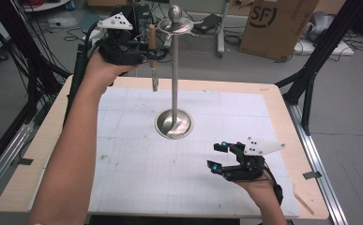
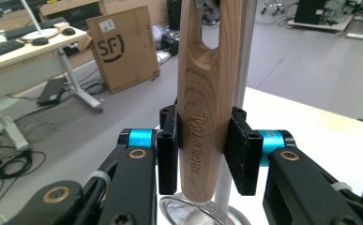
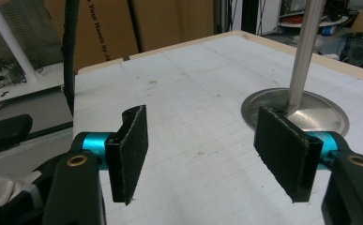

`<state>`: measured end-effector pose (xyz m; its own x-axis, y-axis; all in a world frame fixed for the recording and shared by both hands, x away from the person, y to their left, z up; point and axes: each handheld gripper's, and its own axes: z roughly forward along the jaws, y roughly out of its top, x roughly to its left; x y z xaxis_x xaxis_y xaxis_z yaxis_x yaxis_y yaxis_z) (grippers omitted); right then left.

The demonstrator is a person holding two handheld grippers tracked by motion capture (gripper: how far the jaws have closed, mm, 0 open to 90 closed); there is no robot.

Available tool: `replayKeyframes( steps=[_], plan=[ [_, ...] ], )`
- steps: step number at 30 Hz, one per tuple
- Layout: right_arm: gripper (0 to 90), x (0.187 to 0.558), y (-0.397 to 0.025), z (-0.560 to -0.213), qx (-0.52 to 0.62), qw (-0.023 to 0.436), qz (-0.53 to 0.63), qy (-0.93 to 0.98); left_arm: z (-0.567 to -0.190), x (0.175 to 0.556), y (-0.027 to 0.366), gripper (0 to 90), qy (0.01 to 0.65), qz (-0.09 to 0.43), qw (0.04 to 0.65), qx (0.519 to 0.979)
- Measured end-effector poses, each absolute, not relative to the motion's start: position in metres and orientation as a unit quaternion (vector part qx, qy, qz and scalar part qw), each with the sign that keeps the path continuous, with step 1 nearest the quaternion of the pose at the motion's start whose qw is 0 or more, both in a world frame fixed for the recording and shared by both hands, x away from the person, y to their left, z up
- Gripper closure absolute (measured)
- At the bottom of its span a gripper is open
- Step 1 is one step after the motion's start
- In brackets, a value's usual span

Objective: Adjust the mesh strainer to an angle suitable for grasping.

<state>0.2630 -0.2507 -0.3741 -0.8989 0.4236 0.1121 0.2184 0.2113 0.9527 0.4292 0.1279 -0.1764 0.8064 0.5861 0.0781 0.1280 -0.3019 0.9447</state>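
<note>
The left gripper (image 1: 152, 53) is raised high above the far left part of the table (image 1: 43, 140), and its jaws are closed on the wooden handle of a kitchen utensil (image 1: 153, 56). The utensil hangs upright in the air, handle at the top and the metal end pointing down over the far edge of the white mat (image 1: 137, 173), not touching it. In the left gripper view the wooden handle (image 2: 205, 117) sits between the two black pads, which press on both its sides, and the words "KITCHEN TOOL" are printed on the wood. Just to the right of the utensil stands a metal stand (image 1: 174, 79), a thin upright pole with a round base on the middle of the mat and hooks near its top; the utensil is near the pole but apart from it. The right gripper (image 1: 217, 157) rests low over the near right part of the mat, with its jaws wide apart and nothing between them. In the right gripper view the base of the stand (image 3: 295, 111) lies beyond the right pad.
</note>
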Motion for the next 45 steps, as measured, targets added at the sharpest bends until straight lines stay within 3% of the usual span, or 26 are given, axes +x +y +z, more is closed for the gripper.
replayKeyframes(
  steps=[2, 5, 7, 14, 31, 45],
  plan=[
    [34.7, 0.263, -0.25, -0.375, 0.208, 0.086, 0.592, 0.774, -0.177, 0.429, 0.127, 65.1, 0.23, 0.208, 0.54, 0.782],
    [34.7, 0.264, -0.25, -0.375, 0.207, 0.085, 0.592, 0.774, -0.18, 0.43, 0.128, 51.6, 0.237, 0.205, 0.533, 0.786],
    [34.7, 0.264, -0.25, -0.375, 0.207, 0.086, 0.591, 0.775, -0.181, 0.429, 0.13, 50.4, 0.239, 0.204, 0.536, 0.783],
    [34.7, 0.263, -0.249, -0.374, 0.207, 0.086, 0.591, 0.775, -0.186, 0.424, 0.139, 33.7, 0.255, 0.183, 0.547, 0.776],
    [34.7, 0.264, -0.25, -0.376, 0.212, 0.087, 0.589, 0.775, -0.197, 0.393, 0.158, 20.7, 0.23, 0.192, 0.559, 0.774],
    [33.7, 0.265, -0.251, -0.377, 0.217, 0.091, 0.588, 0.774, -0.223, 0.37, 0.183, 17.7, 0.224, 0.191, 0.569, 0.768]
  ],
)
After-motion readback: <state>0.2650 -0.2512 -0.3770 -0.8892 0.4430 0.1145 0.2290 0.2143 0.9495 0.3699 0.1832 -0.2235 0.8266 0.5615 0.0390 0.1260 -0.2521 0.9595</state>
